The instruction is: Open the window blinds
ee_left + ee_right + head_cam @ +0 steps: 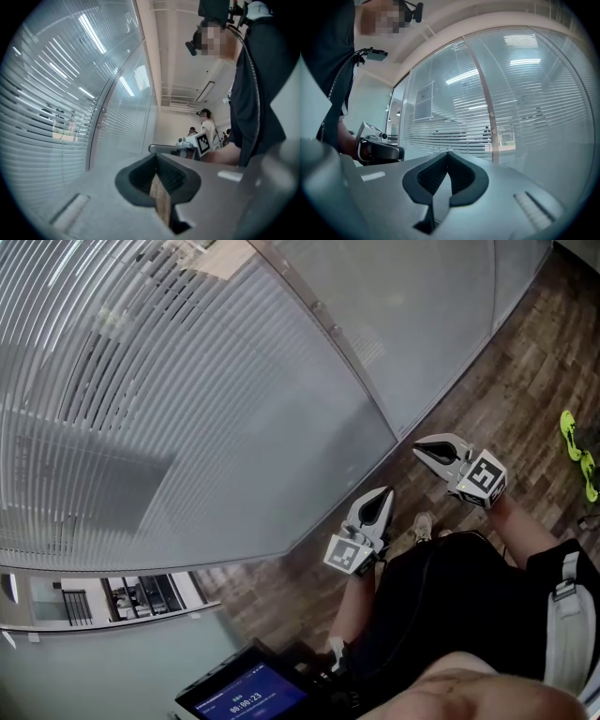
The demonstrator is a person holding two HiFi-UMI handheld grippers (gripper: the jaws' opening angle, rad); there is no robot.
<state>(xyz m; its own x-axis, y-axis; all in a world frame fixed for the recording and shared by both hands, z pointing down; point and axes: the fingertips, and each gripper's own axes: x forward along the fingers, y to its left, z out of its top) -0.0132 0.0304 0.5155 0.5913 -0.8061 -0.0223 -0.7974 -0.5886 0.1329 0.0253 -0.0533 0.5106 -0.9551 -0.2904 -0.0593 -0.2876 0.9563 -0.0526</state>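
Grippers: two, left gripper [383,493] and right gripper [421,449], side by side near the window blinds [141,399].
Jaws: both pairs pressed together, holding nothing.

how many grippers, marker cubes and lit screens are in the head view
grippers: 2 (left gripper, right gripper)
marker cubes: 2
screen: 1
total: 5
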